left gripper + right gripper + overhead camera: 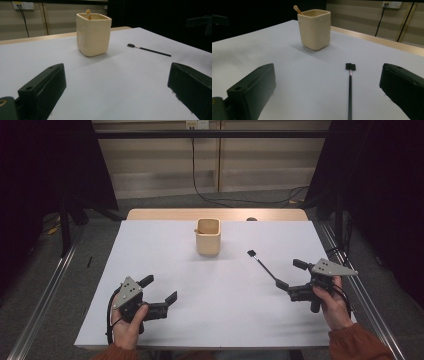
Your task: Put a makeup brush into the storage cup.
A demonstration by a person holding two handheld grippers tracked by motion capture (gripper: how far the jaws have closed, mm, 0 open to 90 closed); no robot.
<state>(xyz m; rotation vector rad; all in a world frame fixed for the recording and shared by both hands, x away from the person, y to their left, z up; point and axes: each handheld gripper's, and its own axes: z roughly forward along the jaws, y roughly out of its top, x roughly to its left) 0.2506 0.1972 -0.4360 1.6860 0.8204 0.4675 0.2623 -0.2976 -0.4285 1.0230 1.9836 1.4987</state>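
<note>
Thin black brush (pixel 349 91) lies flat on the white bench (pixel 210 290), right of the cream square cup (pixel 208 236). Light, stiff, likely rolls; pinch mid-handle. Right gripper (pixel 289 275) gapes wide around it, empty; left gripper (pixel 161 290) wide open, empty.

Slim black brush (pixel 263 265) — flat on white table, bristles toward cream cup (pixel 208 236); cup upright.

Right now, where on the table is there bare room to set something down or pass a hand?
Most of the white tabletop is bare: the whole left half, left of the cream cup and beyond the left gripper, and the near middle strip between both grippers. It is tighter on the right, where the black brush lies slanted in front of the right gripper.
</note>
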